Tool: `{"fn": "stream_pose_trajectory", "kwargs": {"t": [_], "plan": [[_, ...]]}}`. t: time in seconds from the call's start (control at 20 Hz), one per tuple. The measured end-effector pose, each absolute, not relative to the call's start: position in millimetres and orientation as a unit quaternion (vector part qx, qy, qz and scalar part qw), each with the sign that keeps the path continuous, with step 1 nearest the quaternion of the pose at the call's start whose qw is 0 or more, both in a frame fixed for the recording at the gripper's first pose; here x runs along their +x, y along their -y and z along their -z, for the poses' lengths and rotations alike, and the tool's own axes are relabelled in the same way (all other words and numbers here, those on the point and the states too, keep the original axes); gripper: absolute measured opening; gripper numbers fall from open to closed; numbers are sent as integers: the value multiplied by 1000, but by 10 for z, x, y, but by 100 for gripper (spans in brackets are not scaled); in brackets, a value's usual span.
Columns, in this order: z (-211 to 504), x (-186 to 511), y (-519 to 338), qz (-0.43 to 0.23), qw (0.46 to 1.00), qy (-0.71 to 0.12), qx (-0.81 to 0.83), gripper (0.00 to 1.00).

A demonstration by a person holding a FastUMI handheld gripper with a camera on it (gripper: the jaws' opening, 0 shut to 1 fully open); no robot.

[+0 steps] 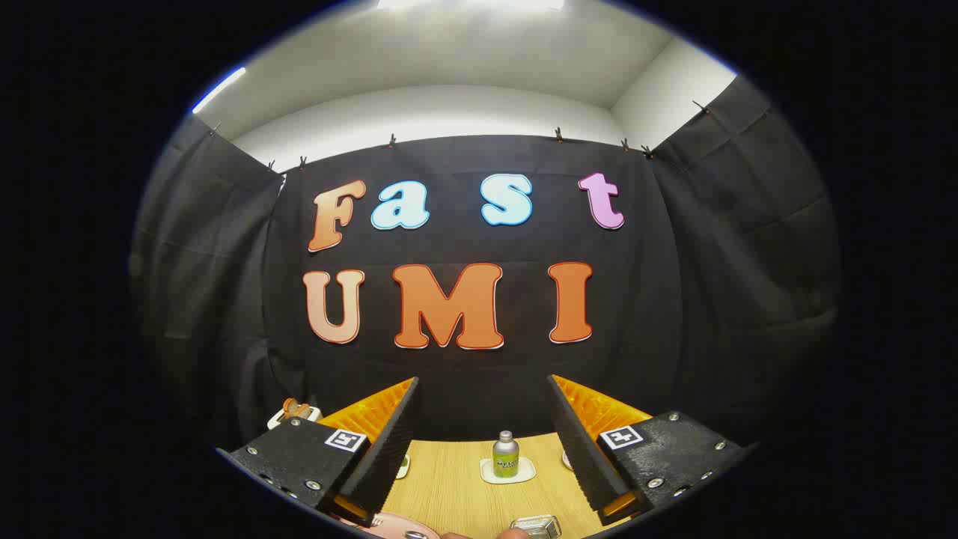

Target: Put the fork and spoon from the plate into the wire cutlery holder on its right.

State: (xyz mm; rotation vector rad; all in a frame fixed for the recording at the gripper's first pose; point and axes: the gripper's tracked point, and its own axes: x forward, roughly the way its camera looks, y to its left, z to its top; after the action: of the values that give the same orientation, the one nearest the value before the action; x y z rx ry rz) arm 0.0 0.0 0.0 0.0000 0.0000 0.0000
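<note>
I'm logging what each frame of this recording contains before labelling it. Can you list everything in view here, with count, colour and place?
table: one, light wood, below and beyond the fingers.
bottle: one, green with a silver cap, upright on the table beyond the open fingers.
coaster: one, white, under the bottle.
plate: one, pink, its rim showing at the near table edge, just below the left finger; what lies on it cannot be seen.
wire cutlery holder: one, silvery, to the right of the plate, only its top showing.
small white thing with a brown item on it: one, past the left finger; too small to identify.
gripper: one, black fingers with orange backing, spread wide apart, holding nothing.
</note>
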Motion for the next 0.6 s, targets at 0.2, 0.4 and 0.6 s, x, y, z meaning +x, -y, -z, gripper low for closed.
{"fn": "stream_pose_trajectory", "kwargs": {"t": [0.2,0.4,0.6], "plan": [[4,-1,-97,-8,1000,0,-1,97],[-14,-27,-226,-25,1000,2,7,98],[-34,12,-257,-22,1000,9,5,97]]}}
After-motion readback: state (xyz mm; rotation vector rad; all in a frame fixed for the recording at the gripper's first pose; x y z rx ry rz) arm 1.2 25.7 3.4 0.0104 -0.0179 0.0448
